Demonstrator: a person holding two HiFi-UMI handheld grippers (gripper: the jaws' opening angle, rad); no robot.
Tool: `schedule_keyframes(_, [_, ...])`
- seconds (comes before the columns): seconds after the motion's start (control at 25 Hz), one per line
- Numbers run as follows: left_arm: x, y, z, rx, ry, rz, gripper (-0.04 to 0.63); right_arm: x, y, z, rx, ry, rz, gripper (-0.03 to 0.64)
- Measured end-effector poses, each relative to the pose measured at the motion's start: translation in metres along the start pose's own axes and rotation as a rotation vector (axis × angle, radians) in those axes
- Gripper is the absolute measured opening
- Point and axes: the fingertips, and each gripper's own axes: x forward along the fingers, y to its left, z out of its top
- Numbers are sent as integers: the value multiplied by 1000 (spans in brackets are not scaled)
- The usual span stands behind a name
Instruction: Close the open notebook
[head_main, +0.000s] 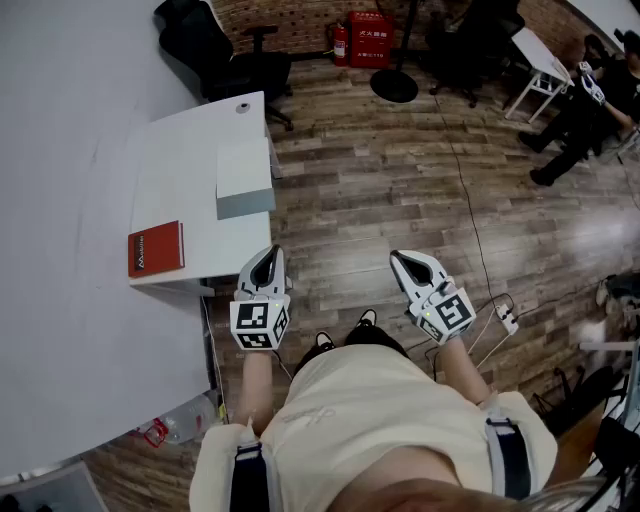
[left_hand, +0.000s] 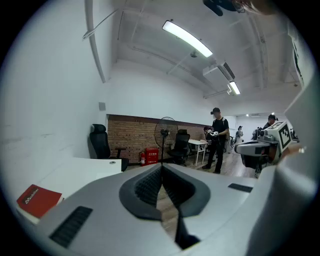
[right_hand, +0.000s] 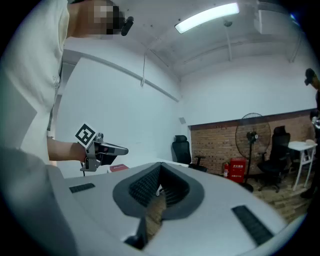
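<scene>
A red notebook (head_main: 155, 249) lies shut and flat near the front edge of the white table (head_main: 180, 170). It also shows in the left gripper view, where the notebook (left_hand: 39, 200) sits low at the left. My left gripper (head_main: 265, 262) hovers just off the table's front right corner, to the right of the notebook, with its jaws shut and nothing between them. My right gripper (head_main: 405, 262) hangs over the wooden floor, further right, also shut and holding nothing. Each gripper view shows the other one: the right gripper (left_hand: 260, 147) and the left gripper (right_hand: 102, 150).
A pale grey box (head_main: 245, 178) rests on the table beyond the notebook. A black office chair (head_main: 215, 50) stands behind the table, with a floor fan (head_main: 394, 84) and red fire extinguishers (head_main: 368, 38) further back. A power strip (head_main: 505, 318) lies on the floor; people stand at the far right.
</scene>
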Motion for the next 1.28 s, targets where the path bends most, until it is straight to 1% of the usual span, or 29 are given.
schedule_keyframes(0.12, [10,-5,10,26,6,-8,18,4,-11,3,-33,9,-2,8])
schedule_keyframes(0.24, [21,-11,21,40,-11,-5,18,11,-23,8,-66,2,14,8])
schedule_keyframes(0.48, [35,-16,10,25,26,36,18,17,-35,3,-82,-4,53,8])
schedule_keyframes(0.56, [45,-23,9,31,28,47,18,14,-46,-9,-53,1,59,8])
schedule_keyframes(0.68, [59,-36,10,38,28,57,18,10,-67,-38,32,44,78,8])
schedule_keyframes(0.76, [60,-43,14,51,27,52,18,11,-78,-43,81,51,72,8])
schedule_keyframes(0.84, [65,-40,15,58,36,50,18,19,-85,-43,91,45,73,8])
schedule_keyframes(0.92, [75,-31,10,37,54,60,18,29,-89,-48,71,56,88,8])
schedule_keyframes(1.0, [87,-23,5,13,69,69,18,38,-94,-58,56,96,96,8])
schedule_keyframes(1.08, [103,-18,5,21,77,66,18,49,-102,-67,53,132,94,8])
schedule_keyframes(1.2, [133,-12,8,50,82,42,18,72,-115,-60,55,118,97,8])
schedule_keyframes(1.28, [157,-2,5,35,82,29,18,90,-126,-54,43,128,90,8])
